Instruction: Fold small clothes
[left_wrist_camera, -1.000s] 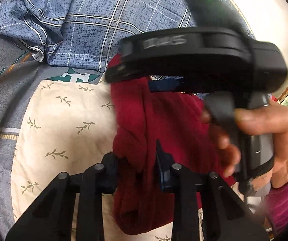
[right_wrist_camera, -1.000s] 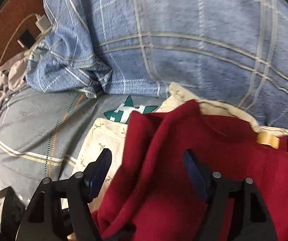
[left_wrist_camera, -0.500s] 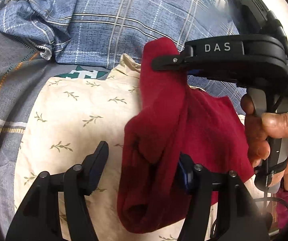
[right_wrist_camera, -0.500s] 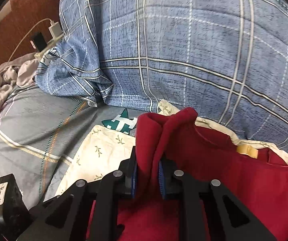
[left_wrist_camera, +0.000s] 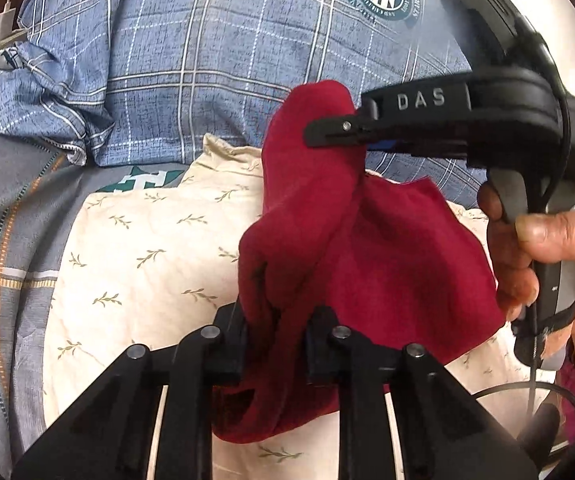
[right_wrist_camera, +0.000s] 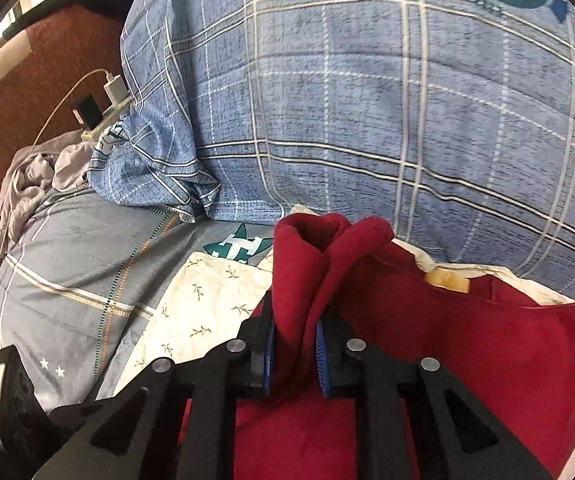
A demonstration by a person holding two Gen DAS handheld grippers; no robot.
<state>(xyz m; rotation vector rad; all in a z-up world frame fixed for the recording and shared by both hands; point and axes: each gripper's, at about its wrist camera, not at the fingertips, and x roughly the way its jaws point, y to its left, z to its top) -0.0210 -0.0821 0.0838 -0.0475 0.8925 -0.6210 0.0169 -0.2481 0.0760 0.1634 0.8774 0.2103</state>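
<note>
One red garment (left_wrist_camera: 367,248) lies over one cream pillow (left_wrist_camera: 135,248). Two claws pinch it: left claw (left_wrist_camera: 277,340) clenched on a bunched fold, right claw (right_wrist_camera: 295,350) clenched on another.

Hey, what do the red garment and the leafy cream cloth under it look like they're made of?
The red garment looks like a soft knit, maybe fleece: matte, slightly fuzzy, bunching in thick rounded folds where each tool pinches it. The cream cloth seems a thin woven cotton: flat, matte, finely creased, with a printed sprig pattern.
</note>
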